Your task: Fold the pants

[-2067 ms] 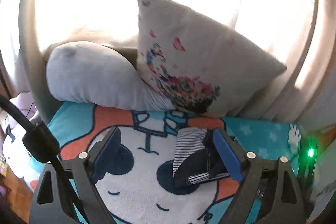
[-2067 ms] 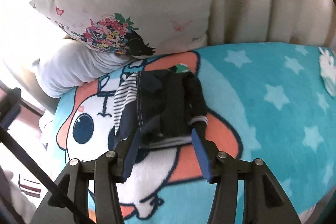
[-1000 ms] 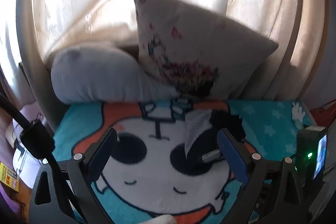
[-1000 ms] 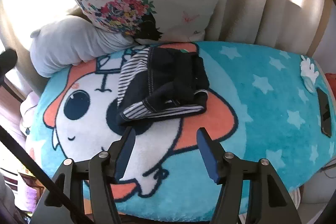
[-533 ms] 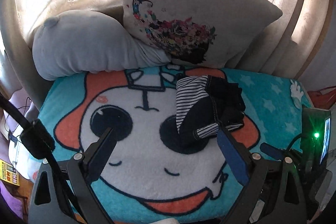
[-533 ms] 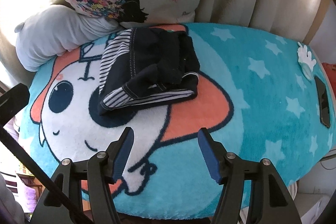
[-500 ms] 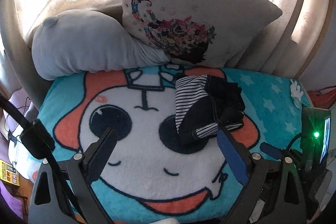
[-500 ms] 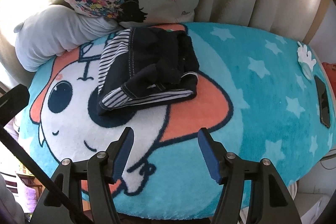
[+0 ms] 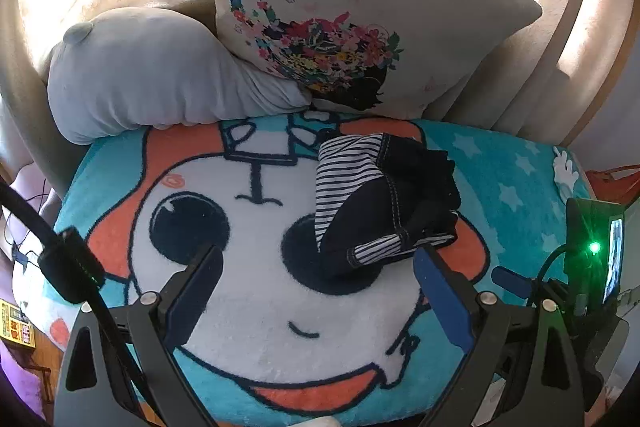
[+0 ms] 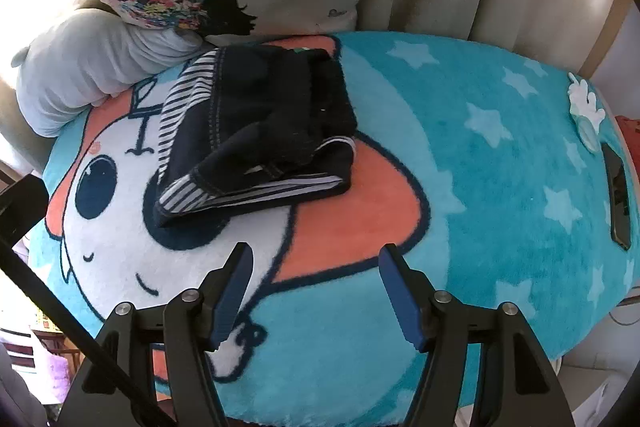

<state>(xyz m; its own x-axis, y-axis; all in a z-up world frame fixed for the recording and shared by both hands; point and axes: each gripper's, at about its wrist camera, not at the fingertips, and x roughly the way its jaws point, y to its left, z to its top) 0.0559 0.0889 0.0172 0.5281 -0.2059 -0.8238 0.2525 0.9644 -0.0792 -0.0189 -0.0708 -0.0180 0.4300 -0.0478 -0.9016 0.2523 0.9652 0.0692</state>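
Your left tool (image 9: 316, 283) hangs wide apart with nothing in it, jaws well short of touching cloth, the right jaw tip just below the bundle's lower hem. From the left wrist view the pants (image 9: 384, 199) sit as a compact dark bundle with striped lining showing, on the cartoon blanket (image 9: 248, 307) just in front of the floral pillow (image 9: 360, 19). Looks already folded and set down, so you're likely backed off because the job is near done. Grey cushion (image 9: 152, 79) sits left of the pillow. The other tool's body and a green light crowd the right edge; what's under them is hidden.

Right wrist view: your right tool (image 10: 316, 283) is spread too, empty, jaws having just been widening, nothing between them. Pants (image 10: 260, 127) lie above it, well apart, resting on the blanket (image 10: 500, 167). A dark flat thing (image 10: 618, 195) at the blanket's right edge, maybe a phone, can't tell. Inner layers of the fold are hidden, so neatness can't be judged.
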